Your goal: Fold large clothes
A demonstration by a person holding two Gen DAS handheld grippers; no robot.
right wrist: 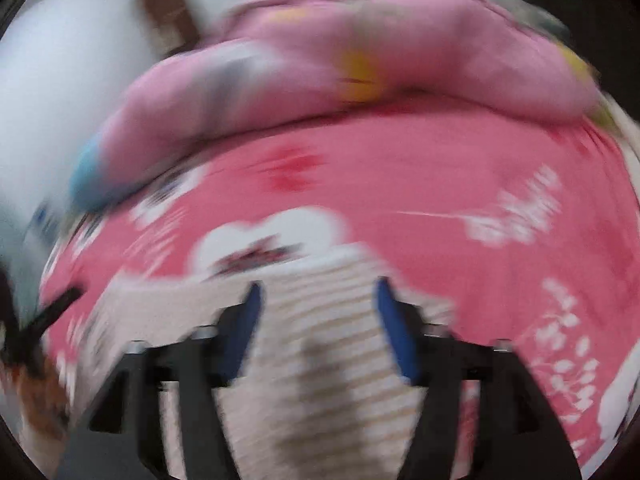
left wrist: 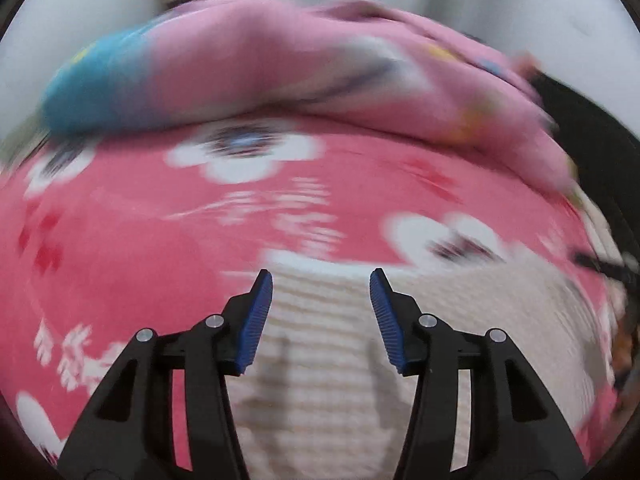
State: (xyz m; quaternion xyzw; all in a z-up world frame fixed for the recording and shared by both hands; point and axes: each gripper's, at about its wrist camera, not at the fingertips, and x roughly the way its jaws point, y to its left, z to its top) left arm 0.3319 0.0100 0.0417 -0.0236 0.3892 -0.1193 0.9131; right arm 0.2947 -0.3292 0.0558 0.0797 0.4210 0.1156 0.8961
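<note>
Left wrist view first: the left hand-held gripper (left wrist: pixel 321 280) stands with its jaws parted about halfway, blue pads (left wrist: pixel 256 320) facing each other across a clear gap, and nothing is pinched between them. Right below and between the jaws lies the cream striped garment (left wrist: pixel 320 360), spread flat, its far edge just ahead of the fingertips. The pads look clear of the cloth, though the blur makes contact hard to judge. Under the garment runs the pink bedsheet (left wrist: pixel 160 220) with white flower prints, filling everything ahead and to the left of the fingers. Beyond that, at the far end, sits a bunched pink quilt (left wrist: pixel 280 68) with a blue patch on its left end.

Over to the right wrist view, and it is heavily smeared. The right hand-held gripper (right wrist: pixel 318 292) shows jaws spread wide, blue pads well apart, with no cloth gripped between them. The striped garment (right wrist: pixel 320 360) sits directly under and between the fingers, its rounded far edge just ahead of the tips. The pink sheet (right wrist: pixel 440 200) stretches ahead and to the right, and the quilt (right wrist: pixel 360 32) is heaped at the far side.
</note>
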